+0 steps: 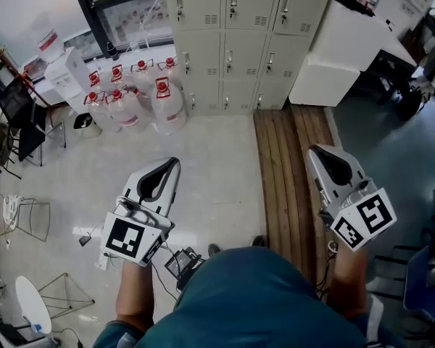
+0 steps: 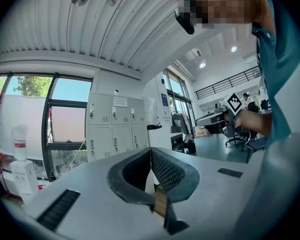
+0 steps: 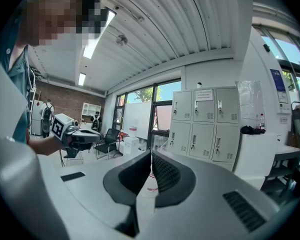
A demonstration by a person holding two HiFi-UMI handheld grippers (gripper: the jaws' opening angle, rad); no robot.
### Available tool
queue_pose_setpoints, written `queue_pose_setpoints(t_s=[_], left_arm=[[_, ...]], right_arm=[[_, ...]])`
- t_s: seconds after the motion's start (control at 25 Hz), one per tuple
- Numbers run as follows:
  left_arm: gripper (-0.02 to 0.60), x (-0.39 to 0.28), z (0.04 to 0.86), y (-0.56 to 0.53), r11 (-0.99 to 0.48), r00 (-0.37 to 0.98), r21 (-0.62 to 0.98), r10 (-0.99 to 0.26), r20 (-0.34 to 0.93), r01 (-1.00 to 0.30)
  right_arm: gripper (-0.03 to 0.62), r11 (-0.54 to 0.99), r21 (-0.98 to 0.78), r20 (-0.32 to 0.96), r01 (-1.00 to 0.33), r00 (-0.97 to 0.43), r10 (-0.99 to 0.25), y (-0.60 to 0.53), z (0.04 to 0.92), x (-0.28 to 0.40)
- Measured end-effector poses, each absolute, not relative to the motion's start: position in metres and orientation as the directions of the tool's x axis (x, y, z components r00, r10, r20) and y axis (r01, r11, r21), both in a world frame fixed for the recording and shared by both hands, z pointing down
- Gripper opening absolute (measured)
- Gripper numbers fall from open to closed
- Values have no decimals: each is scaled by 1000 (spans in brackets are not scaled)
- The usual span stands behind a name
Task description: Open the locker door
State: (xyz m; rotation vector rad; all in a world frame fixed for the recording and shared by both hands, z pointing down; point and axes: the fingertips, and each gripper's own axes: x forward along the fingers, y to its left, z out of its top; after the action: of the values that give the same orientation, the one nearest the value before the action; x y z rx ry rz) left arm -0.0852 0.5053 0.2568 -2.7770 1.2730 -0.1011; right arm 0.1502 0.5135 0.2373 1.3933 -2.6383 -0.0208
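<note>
Held out before the person [image 1: 254, 296], the left gripper [image 1: 175, 163] and right gripper [image 1: 314, 151] point toward the lockers [image 1: 232, 42], well short of them, jaws together, empty.

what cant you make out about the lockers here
- Grey metal lockers: top row cut off by the head view's upper edge.
- White paper label on a top door: print too small in the right gripper view.
- Small door handles: locked or not, too small in every view.
</note>
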Motion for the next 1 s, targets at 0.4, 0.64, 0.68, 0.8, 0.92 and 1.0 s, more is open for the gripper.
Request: queue_pose_setpoints(t_s=[0.4, 0.64, 0.68, 0.8, 0.92, 1.0], left_arm=[[17, -135, 265, 495, -657, 659, -87, -752, 12, -749], [17, -153, 262, 482, -656, 659, -72, -752, -18, -751], [17, -156, 262, 480, -653, 655, -70, -755, -18, -754], [17, -162, 264, 471, -632, 633, -67, -774, 0, -772], [17, -163, 268, 460, -620, 622, -67, -783, 0, -782], [17, -162, 270, 451, -605, 605, -72, -796, 15, -793]], right_arm=[[37, 546, 54, 110, -836, -539, -835, 504, 232, 108], [37, 557, 59, 125, -829, -547, -828, 487, 232, 87], [37, 558, 59, 127, -827, -549, -826, 484, 232, 85], [37, 568, 55, 129, -821, -558, -820, 471, 233, 82], [37, 587, 48, 130, -808, -577, -806, 453, 238, 80], [37, 603, 42, 131, -796, -594, -794, 439, 241, 80]])
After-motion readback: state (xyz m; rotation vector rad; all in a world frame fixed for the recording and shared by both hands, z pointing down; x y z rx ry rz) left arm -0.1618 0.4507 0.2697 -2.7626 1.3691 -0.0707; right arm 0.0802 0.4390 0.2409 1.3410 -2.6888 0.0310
